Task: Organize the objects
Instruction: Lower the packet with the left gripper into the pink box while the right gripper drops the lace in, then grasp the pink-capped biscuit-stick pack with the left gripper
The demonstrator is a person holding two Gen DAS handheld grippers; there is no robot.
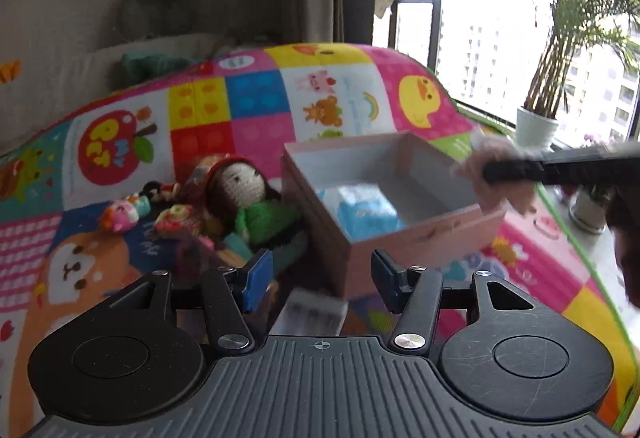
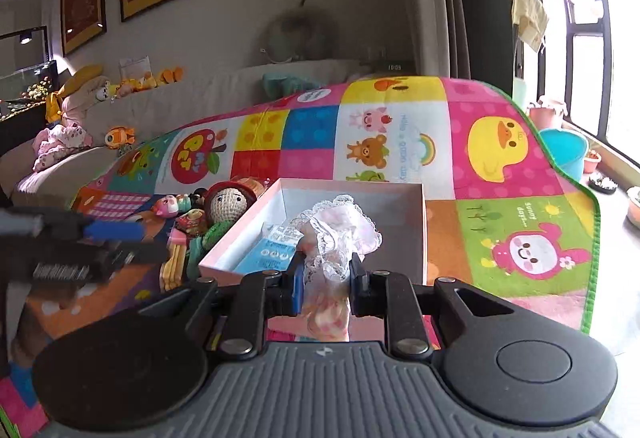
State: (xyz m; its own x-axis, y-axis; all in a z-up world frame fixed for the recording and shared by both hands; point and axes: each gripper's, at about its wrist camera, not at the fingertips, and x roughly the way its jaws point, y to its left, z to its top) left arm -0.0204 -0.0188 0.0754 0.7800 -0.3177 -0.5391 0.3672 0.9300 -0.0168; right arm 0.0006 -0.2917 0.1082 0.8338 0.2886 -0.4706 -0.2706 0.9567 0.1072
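Right tongs (image 2: 323, 278): clamped narrow on a lacy pink cloth (image 2: 340, 234); I see its frill bunched up between the blue pads, with loose fabric hanging below them
Cloth, place: in my right tongs, its top frill over the near edge of the pink box (image 2: 416, 222), not yet inside
Left tongs (image 1: 318, 278): about half wide, nothing between the pads; a blurred grey packet (image 1: 314, 312) lies just beneath and behind them
Box: ahead of both tongs, lid off; a blue and white packet (image 1: 362, 208) rests on its floor toward the left tongs' side
Risk, snag: I judge the lace may catch on the pads when I let go, and drag back out with the tongs
Risk, overhang: released here, the cloth could drape over the box wall instead of dropping in, since much of it sits short of the rim
Risk, knock: the box looks light; a nudge from either tongs may shift it on the soft play mat (image 2: 500, 142)
Neighbours: a crocheted doll (image 1: 244, 194) leans against the box wall left of my left tongs, with small toys (image 1: 132, 210) past it
In the way: nothing stands between the right tongs and the box opening; the doll crowds the left tongs' side only
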